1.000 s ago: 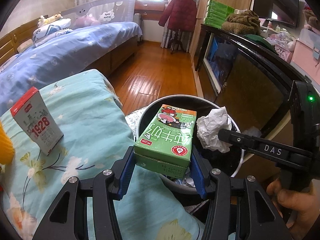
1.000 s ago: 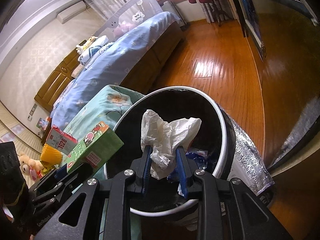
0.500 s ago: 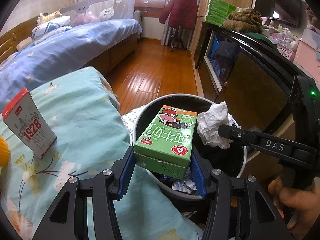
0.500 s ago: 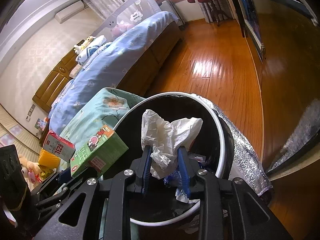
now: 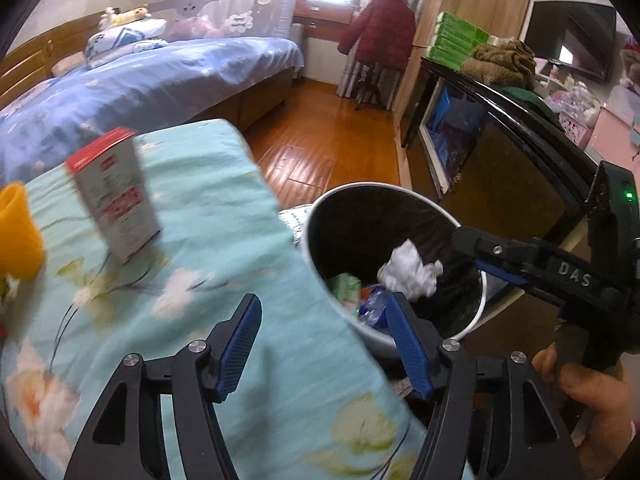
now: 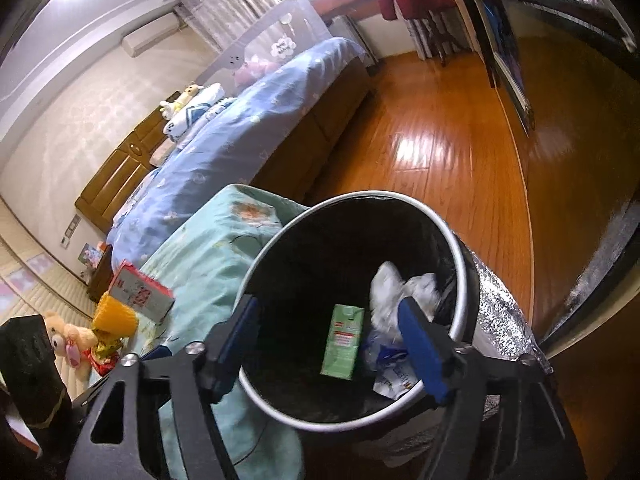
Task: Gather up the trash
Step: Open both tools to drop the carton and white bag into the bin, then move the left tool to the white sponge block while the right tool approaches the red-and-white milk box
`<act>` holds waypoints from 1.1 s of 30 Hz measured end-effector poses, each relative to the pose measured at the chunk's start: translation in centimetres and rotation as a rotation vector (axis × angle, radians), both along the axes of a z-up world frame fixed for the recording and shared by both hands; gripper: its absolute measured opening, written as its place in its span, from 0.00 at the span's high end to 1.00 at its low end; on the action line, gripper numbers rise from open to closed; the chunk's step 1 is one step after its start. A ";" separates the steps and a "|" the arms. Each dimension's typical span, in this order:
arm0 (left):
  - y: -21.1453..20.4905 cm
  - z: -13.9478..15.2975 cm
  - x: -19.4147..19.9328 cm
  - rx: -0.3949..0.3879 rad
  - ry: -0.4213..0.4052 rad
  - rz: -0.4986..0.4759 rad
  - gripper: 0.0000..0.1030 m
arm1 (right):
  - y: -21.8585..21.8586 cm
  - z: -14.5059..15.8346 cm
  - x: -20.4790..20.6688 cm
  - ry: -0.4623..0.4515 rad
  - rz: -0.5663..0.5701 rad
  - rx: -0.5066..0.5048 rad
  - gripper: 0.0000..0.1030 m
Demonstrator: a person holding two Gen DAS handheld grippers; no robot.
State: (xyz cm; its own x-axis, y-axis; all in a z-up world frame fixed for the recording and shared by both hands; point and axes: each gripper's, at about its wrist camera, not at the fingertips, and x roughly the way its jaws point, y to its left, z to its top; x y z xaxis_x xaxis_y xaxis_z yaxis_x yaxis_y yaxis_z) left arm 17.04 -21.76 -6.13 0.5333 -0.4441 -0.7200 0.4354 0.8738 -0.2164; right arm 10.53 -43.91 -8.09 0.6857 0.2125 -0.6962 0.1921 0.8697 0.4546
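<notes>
A round silver trash bin (image 5: pixel 316 216) with a black liner stands beside the teal flowered bedcover; it also shows in the right wrist view (image 6: pixel 460 248). Inside it lie a green carton (image 6: pixel 343 342) and a crumpled white tissue (image 6: pixel 390 290), also seen from the left wrist as the carton (image 5: pixel 345 286) and the tissue (image 5: pixel 410 270). My left gripper (image 5: pixel 324 344) is open and empty over the cover's edge. My right gripper (image 6: pixel 330 340) is open and empty above the bin mouth. A red-and-white "1928" carton (image 5: pixel 114 196) stands upright on the cover.
A yellow cup (image 5: pixel 16 232) stands left of the red carton. A teddy bear (image 6: pixel 66 338) and wrappers lie at the far left. A blue bed (image 5: pixel 140 80), wooden floor (image 5: pixel 320 148) and a dark cabinet (image 5: pixel 500 152) surround the bin.
Both grippers have opened. The green carton and the tissue have dropped into the bin. The left gripper has swung left, back over the bedcover.
</notes>
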 end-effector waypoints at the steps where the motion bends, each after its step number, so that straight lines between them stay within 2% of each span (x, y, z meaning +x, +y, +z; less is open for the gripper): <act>1: 0.6 0.0 -0.3 -0.001 0.000 0.007 0.37 | 0.5 0.1 -0.1 -0.004 0.008 -0.001 0.27; 10: 7.0 0.1 -3.0 -0.016 0.016 0.125 0.36 | 5.7 0.8 -0.8 -0.037 0.103 0.009 0.26; 17: 11.5 0.6 -5.0 -0.025 0.017 0.211 0.36 | 9.3 0.4 -0.6 -0.030 0.173 0.015 0.26; 33: 18.6 1.8 -8.1 -0.033 0.016 0.363 0.36 | 15.9 0.1 0.3 -0.034 0.325 -0.002 0.23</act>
State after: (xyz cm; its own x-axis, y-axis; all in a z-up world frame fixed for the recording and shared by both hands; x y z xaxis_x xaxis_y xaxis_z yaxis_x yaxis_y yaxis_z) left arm 8.92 -3.16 -4.35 0.6493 -0.2514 -0.7178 0.0948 0.9632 -0.2515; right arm 10.83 -28.04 -7.99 0.6050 0.4229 -0.6746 -0.1111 0.8839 0.4544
